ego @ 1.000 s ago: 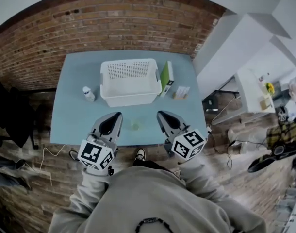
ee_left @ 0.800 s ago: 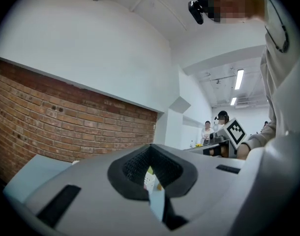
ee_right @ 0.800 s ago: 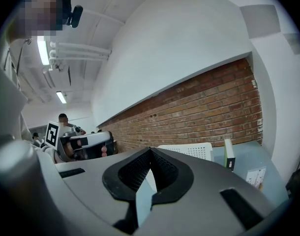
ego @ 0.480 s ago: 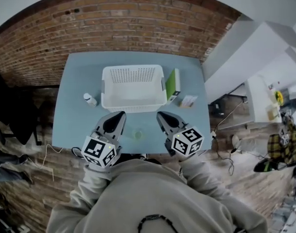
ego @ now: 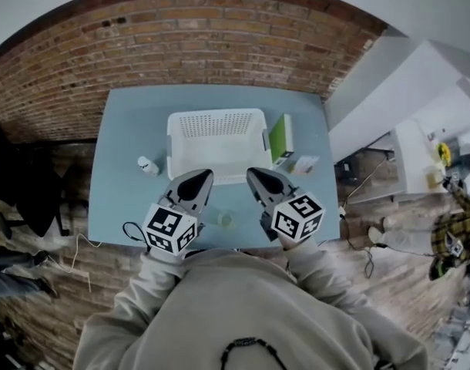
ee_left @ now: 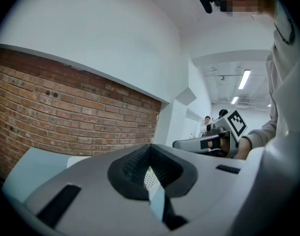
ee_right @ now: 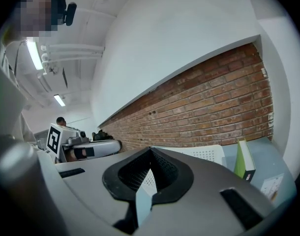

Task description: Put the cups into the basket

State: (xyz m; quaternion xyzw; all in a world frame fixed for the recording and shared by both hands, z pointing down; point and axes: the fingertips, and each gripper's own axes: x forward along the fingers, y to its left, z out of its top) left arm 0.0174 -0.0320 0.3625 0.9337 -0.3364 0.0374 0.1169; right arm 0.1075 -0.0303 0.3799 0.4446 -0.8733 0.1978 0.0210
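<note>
- Left gripper: held out over the near part of the table, pointing toward the basket. Its jaws are closed together, with nothing between them; only a sliver of the basket's perforated wall shows through the slit behind them.
- Right gripper: held level with the left one, well apart from it and pointing the same way. Its jaws are pressed together and grasp nothing.
- Marker cubes: one on the rear of each gripper, left and right, black-and-white squares on every visible face.
- Cup: one small clear cup on the table close to the front edge. It sits between the two grippers, touched by neither, and outside the basket on the person's side of it.
- Basket: white plastic with perforated walls, at the middle of the table. In the head view both gripper tips overlap its near rim.
- Table: pale blue top, set against a brick wall.
- Book: green cover, upright, just beside the basket's right wall.
- Card: small and pale, near the book on its right.
- Bottle: small and white, lying tilted to the left of the basket and apart from it.
- Sleeves: beige, in the foreground behind both grippers.
</note>
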